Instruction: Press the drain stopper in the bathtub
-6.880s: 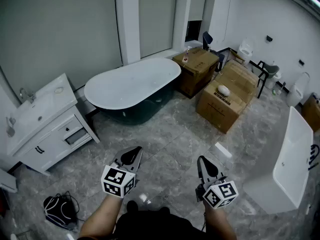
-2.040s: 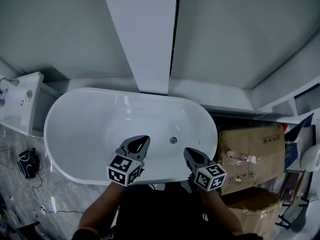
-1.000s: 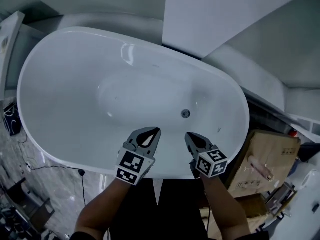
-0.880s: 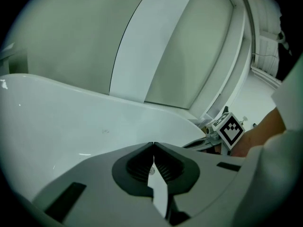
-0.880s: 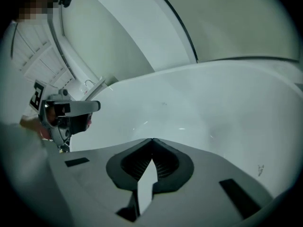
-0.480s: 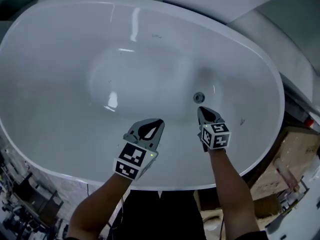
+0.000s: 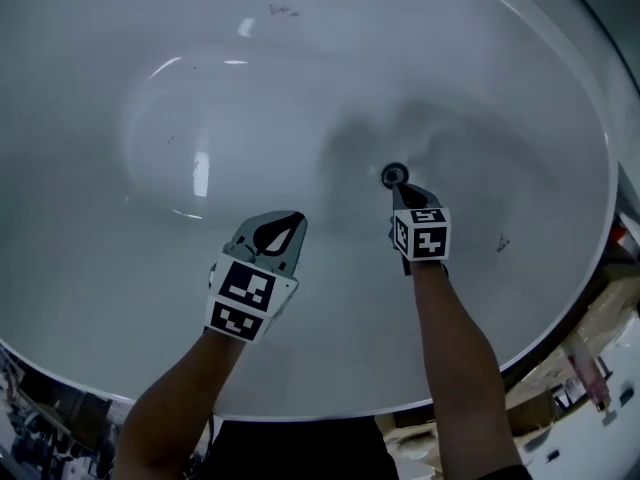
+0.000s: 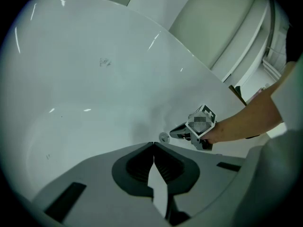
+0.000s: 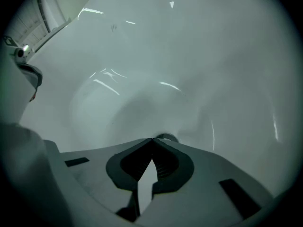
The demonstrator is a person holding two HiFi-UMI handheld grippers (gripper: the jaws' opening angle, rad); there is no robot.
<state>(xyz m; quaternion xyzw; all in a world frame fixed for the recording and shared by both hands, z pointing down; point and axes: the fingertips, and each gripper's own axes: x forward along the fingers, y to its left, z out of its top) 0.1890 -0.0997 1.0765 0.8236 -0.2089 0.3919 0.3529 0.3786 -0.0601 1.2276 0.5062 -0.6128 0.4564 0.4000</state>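
Over the bathtub [image 7: 150, 88] floor, left gripper [image 7: 296, 219]: jaws clenched, empty, hovering above the enamel on the near slope.
Drain stopper [image 7: 394, 175]: small round metal cap at the basin's low point, right of centre.
Right gripper [image 7: 399, 187]: jaws pressed together, empty, tips at the stopper's near edge; contact I can't confirm.
Handling: I expect it stiff, sprung and slick; no grasp, I'd push straight down on its centre.

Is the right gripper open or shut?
Shut. On the right gripper, jaw tips meet with nothing between, close to the drain stopper.
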